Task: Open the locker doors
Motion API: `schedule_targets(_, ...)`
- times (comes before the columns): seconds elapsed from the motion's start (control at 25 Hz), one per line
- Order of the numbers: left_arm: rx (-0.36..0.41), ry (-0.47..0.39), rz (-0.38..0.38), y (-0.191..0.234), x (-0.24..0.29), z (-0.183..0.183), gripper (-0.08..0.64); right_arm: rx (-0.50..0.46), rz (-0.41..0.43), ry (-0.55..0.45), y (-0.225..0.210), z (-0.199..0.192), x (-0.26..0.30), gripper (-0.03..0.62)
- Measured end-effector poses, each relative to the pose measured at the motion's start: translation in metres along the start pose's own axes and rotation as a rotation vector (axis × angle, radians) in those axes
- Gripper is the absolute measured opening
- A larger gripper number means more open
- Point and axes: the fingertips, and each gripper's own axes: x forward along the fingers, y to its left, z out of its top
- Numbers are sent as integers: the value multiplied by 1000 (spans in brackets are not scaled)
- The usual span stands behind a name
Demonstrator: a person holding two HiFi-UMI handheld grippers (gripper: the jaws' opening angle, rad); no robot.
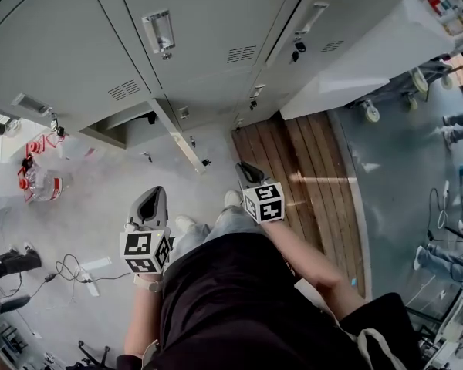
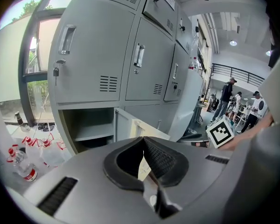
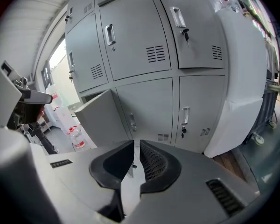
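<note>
Big picture first: the tall bank of grey metal lockers (image 1: 216,29) fills the far side, and only its lower-left compartment (image 2: 88,125) is open. That compartment's flat grey door (image 3: 100,115) is swung out towards us. To the right lies the brown wooden plank platform (image 1: 309,176), running up to the foot of the lockers. Every other door looks closed, including the grey lower-middle door (image 3: 149,101) just right of the open one. Now the tools. The left gripper (image 2: 143,137) has its black pads pressed tip to tip with nothing in them, and it faces the compartment that's already open. The right gripper (image 3: 136,143) is pinched down to a thin slit and is empty too. Here's what the next move hangs on, as I read it: the small silver handle (image 3: 132,122) on that lower-middle door lies straight ahead of the right gripper, just above its tips. The handle's long axis is upright. The right gripper is the nearer of the two, so it looks like the one to go. Its jaws would need to spread first.
</note>
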Motion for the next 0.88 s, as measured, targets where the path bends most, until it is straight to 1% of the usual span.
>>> schedule_targets(0.16, 5, -42, 42, 18, 1, 21, 18, -2, 26, -30, 16, 32, -19, 64)
schedule_targets(0.32, -16, -86, 92, 44, 1, 44, 20, -20, 56, -44, 38, 66, -31, 64)
schedule_targets(0.56, -38, -191, 254, 108, -11, 94, 20, -70, 100, -82, 69, 118, -35, 64)
schedule_targets(0.76, -18, -269, 388, 155, -30, 138, 20, -87, 136, -98, 94, 150, -34, 64)
schedule_targets(0.88, -1, -321, 464, 181, -42, 166, 20, -110, 162, -90, 113, 165, -31, 64)
